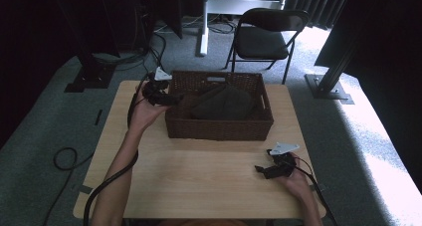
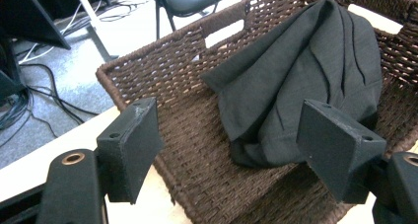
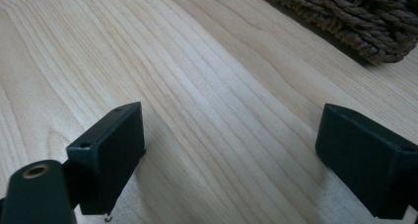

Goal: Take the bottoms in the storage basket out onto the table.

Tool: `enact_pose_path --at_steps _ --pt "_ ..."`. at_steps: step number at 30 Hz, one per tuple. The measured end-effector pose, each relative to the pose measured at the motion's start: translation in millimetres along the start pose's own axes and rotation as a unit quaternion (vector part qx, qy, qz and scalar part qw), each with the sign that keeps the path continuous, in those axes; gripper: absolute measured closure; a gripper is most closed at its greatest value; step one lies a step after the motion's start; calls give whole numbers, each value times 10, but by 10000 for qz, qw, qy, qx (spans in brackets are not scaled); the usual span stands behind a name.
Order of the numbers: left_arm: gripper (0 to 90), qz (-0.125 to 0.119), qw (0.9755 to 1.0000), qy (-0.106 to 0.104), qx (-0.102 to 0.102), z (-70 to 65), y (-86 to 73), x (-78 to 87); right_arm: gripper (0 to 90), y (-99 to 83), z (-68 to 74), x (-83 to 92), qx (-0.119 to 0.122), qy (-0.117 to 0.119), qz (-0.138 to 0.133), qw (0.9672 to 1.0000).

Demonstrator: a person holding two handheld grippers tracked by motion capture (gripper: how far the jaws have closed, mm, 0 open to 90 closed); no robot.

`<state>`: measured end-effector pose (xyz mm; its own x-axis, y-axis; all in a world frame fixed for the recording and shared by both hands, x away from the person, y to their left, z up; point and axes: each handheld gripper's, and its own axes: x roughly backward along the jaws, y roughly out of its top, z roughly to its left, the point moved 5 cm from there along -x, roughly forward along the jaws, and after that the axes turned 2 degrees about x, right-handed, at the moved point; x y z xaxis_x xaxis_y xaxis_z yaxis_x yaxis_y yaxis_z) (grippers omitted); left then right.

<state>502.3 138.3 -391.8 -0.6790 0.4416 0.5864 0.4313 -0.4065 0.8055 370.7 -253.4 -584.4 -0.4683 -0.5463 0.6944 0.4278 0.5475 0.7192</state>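
Nearby, basket (image 1: 219, 129) wall before cloth (image 1: 222, 103)

The high view is dim and soft, with black curtains swallowing detail at the top and sides. Daylight falls from the right, burning out the carpet (image 1: 378, 151) well beyond the right tool (image 1: 262, 170). The bench (image 1: 209, 181) is evenly lit and low in contrast. In the left gripper view the floor behind the basket (image 2: 197, 135) glares white, and the cloth (image 2: 305, 81) ahead of the left tool (image 2: 231, 135) stays sharp. In the right gripper view the jaws cast soft shadows on the bright wood grain.
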Motion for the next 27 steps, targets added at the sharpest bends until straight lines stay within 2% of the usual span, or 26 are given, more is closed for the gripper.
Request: enact_pose_path --at_steps 11,21,27 --pt "244 -20 9999 -47 -146 -81 176 -70 113 -15 2 15 41 28 -1 10000" --pt "244 119 9996 46 -237 -90 256 -180 114 -48 26 51 -12 -31 -4 10000" --pt "244 153 9995 22 -293 -131 300 -250 113 -90 64 93 -34 -48 -8 10000"
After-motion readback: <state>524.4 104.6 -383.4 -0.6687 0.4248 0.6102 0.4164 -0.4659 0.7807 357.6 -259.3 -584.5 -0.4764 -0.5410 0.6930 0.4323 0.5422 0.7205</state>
